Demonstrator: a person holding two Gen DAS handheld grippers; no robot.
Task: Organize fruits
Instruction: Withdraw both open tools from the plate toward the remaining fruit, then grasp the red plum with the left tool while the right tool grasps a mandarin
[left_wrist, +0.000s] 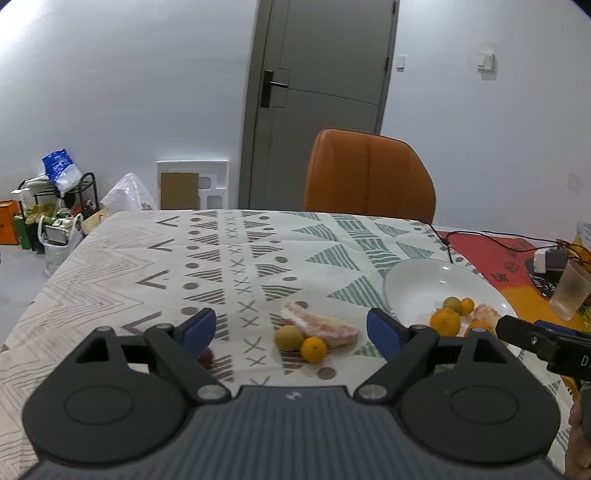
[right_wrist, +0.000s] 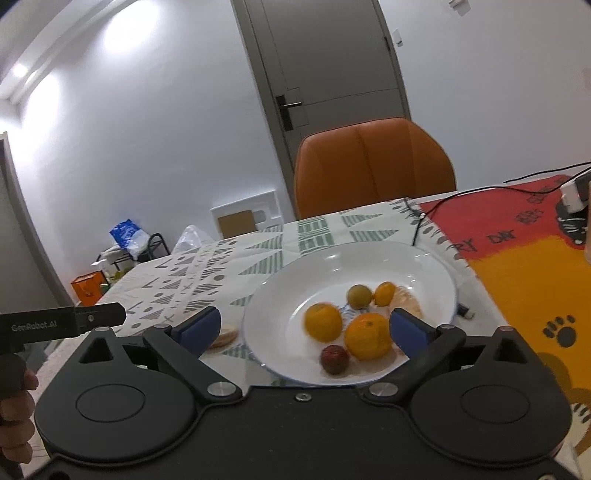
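On white plate (right_wrist: 424, 266): oranges (right_wrist: 367, 336), blurred; dark-red fruit (right_wrist: 334, 359).

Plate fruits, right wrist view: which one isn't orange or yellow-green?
The dark red fruit at the white plate's near edge; every other piece is orange, yellow-green or pale.

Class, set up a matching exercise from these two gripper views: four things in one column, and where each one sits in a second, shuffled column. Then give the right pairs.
Things
1. dark red fruit
2. pomelo segment
3. orange chair
4. clear cup

Places
A. on the patterned cloth, outside the plate
B. behind the far edge of the table
C. on the red and orange mat
D. in the white plate, nearest its front rim

Pairs: 1-D, 2-A, 3-B, 4-C
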